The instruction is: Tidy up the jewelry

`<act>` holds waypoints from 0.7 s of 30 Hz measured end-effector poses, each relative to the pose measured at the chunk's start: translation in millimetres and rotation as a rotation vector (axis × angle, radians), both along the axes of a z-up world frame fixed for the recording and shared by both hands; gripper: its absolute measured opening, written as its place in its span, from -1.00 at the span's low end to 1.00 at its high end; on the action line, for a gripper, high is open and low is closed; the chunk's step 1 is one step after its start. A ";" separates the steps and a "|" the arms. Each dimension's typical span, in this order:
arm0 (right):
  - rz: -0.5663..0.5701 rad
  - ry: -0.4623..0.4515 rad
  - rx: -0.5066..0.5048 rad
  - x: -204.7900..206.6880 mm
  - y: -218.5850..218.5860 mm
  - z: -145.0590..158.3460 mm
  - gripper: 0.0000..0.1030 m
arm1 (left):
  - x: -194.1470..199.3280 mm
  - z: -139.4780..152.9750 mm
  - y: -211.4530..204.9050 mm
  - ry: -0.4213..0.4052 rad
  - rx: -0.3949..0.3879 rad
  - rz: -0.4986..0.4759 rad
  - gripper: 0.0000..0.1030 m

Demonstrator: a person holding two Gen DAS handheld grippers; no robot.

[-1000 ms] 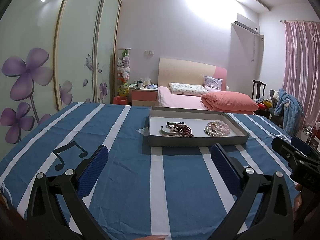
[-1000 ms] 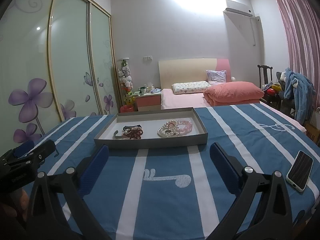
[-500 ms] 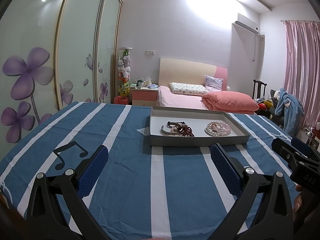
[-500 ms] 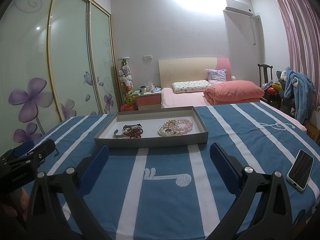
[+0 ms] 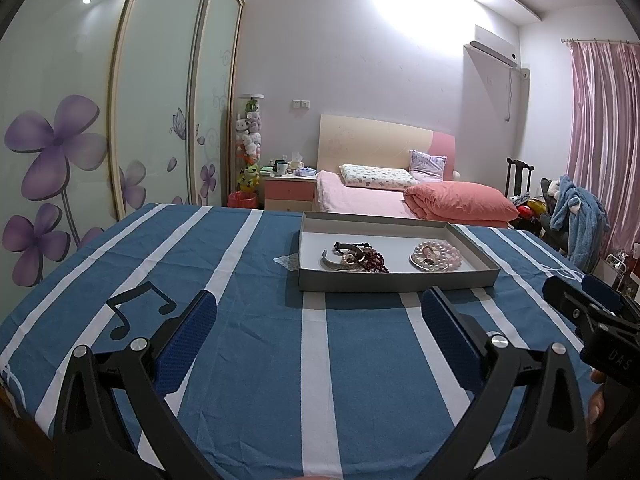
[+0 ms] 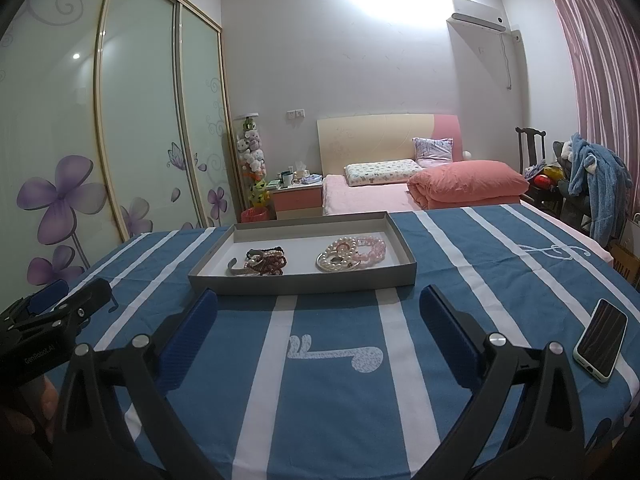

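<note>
Two jewelry heaps, dark beads with silver cuff (image 5: 355, 258) left and pearl-pink bracelets (image 6: 352, 254) right, lie in shallow grey cardboard tray (image 6: 304, 282) on blue striped table, ahead of wide-spread, empty left gripper (image 5: 320, 334) and right gripper (image 6: 318, 330) fingers, tray's length crosswise, right slightly nearer.

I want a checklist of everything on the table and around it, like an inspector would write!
Surface: table under a blue-and-white striped cloth.
Job's things: grey tray holding a dark bracelet pile and, apart from it, a pearl and pink bead pile.
Clutter: phone at the right edge; small clear wrapper left of the tray.
Grippers: left gripper and right gripper both open, empty, short of the tray.
Cables: nothing seen.
Surroundings: bed, wardrobe, pink curtain.
</note>
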State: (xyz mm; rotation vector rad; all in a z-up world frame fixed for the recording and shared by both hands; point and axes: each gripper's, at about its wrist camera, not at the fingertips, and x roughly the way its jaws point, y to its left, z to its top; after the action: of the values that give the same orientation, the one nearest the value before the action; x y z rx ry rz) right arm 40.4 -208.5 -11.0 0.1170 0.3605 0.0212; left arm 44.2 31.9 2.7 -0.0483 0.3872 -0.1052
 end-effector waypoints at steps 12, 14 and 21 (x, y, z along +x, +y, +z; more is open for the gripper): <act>-0.001 0.002 0.001 0.3 0.9 -0.8 0.91 | 0.1 0.6 -0.3 0.001 0.000 0.001 0.97; 0.000 0.002 0.000 0.5 0.6 -0.4 0.91 | -0.1 0.7 -0.3 0.001 -0.001 0.000 0.97; 0.000 0.003 0.001 0.6 0.9 -0.2 0.91 | -0.7 -1.3 -1.1 0.001 0.003 -0.002 0.97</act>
State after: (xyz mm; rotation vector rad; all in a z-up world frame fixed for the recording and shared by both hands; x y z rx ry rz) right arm 41.0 -207.6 -11.2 0.1177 0.3635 0.0207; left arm 43.5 30.8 1.5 -0.0451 0.3883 -0.1065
